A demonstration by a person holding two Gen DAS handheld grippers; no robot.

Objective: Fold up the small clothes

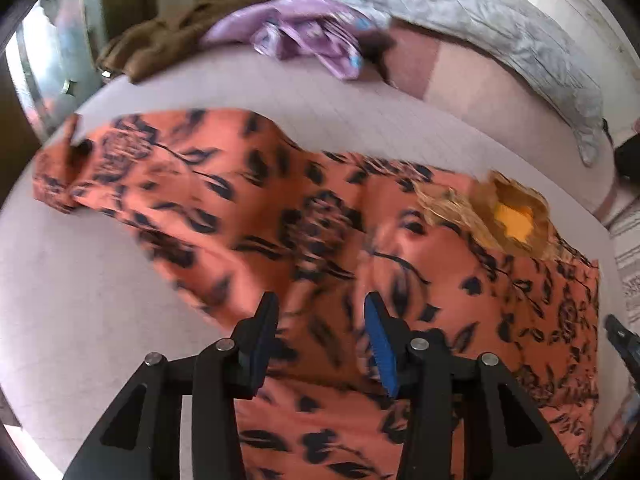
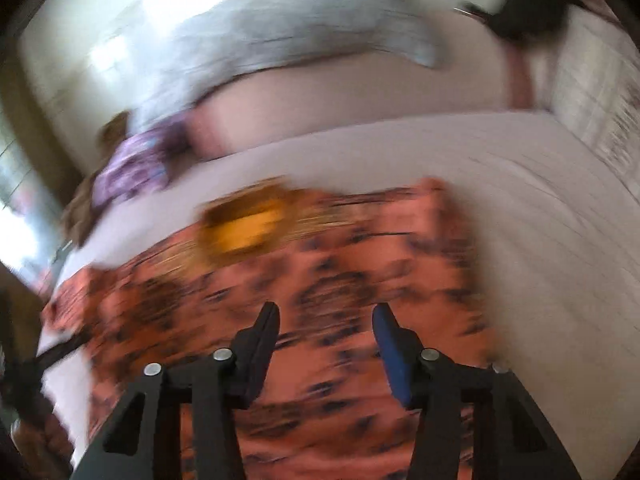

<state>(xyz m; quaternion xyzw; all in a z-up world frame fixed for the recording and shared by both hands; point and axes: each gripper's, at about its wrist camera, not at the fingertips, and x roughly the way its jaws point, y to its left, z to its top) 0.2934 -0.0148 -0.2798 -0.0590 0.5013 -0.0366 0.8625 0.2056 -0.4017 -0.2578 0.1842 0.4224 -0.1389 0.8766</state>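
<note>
An orange garment with a dark floral print (image 1: pixel 280 216) lies spread on the pale bed sheet (image 1: pixel 80 320), its gold embroidered neckline (image 1: pixel 508 216) toward the right. My left gripper (image 1: pixel 320 312) is open above the garment's middle, holding nothing. In the blurred right wrist view the same garment (image 2: pixel 320 280) lies under my right gripper (image 2: pixel 326 320), which is open and empty, with the neckline (image 2: pixel 244 228) ahead to the left. The right gripper's tip also shows at the right edge of the left wrist view (image 1: pixel 620 340).
A purple patterned garment (image 1: pixel 308 36) and a brown garment (image 1: pixel 168 36) lie heaped at the far side of the bed. A grey quilted cover (image 1: pixel 500 28) lies along the back. The bed's right edge (image 1: pixel 600 216) drops to a patterned floor.
</note>
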